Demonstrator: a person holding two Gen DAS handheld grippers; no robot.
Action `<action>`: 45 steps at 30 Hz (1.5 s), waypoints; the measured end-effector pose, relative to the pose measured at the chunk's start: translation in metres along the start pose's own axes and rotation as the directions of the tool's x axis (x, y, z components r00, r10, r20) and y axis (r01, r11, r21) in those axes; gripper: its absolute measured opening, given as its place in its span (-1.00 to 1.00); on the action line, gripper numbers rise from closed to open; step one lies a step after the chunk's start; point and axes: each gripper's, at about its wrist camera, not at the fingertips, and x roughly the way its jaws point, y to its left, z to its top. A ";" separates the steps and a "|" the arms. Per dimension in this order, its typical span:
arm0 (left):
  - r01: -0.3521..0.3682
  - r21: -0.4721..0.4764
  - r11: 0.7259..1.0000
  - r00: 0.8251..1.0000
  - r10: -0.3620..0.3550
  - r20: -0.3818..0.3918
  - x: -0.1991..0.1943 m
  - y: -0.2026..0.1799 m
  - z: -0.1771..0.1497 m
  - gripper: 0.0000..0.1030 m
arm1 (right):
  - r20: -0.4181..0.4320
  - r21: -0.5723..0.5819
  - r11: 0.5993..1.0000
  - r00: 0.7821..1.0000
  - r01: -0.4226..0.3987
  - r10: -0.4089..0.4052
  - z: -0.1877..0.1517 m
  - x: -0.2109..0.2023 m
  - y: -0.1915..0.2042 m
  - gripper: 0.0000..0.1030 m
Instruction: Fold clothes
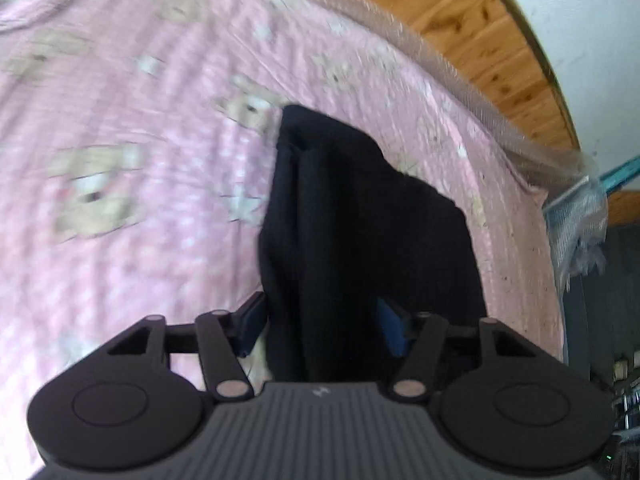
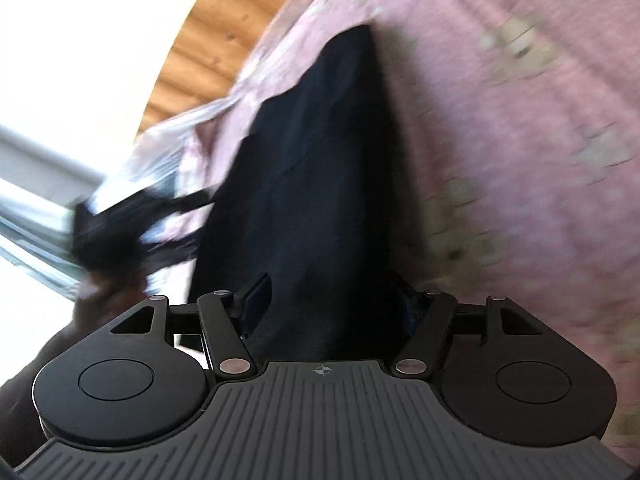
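Observation:
A black garment (image 1: 360,220), folded into a long narrow strip, lies on a pink sheet (image 1: 140,240) printed with pale bears. In the left wrist view its near end runs between the fingers of my left gripper (image 1: 324,326). The jaws stand apart and the pads do not press the cloth. From the other end, the right wrist view shows the same black garment (image 2: 320,160) stretching away over the pink sheet (image 2: 500,160). My right gripper (image 2: 332,300) straddles its near end with the jaws apart and the cloth loose between them. Both views are motion-blurred.
The sheet's edge, with a clear plastic cover (image 1: 440,64), runs close beside the garment. Beyond it is a wooden floor (image 1: 480,20). At the left of the right wrist view, a blurred dark shape (image 2: 104,232) with a hand (image 2: 100,292) below it hovers off the sheet's edge.

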 end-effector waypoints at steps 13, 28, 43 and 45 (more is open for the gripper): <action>0.123 -0.188 0.975 0.963 -0.071 0.261 -0.089 -0.069 -0.037 -0.89 | -0.228 -0.461 0.887 0.970 -0.034 -0.082 0.132 -0.036 0.079 -0.96; 0.075 -0.310 0.948 0.978 -0.009 0.207 -0.027 -0.054 -0.088 -0.29 | 0.076 -0.206 0.934 0.957 0.291 -0.281 0.192 -0.079 -0.009 -0.01; 0.106 -0.347 0.932 0.977 -0.033 0.210 -0.032 -0.021 -0.069 0.11 | 0.215 0.287 0.950 0.958 0.122 -0.188 -0.014 -0.096 -0.042 0.11; 0.092 -0.333 0.939 0.978 -0.023 0.205 -0.025 -0.018 -0.067 0.14 | 0.231 0.331 0.939 0.957 0.092 -0.175 -0.022 -0.087 -0.050 0.11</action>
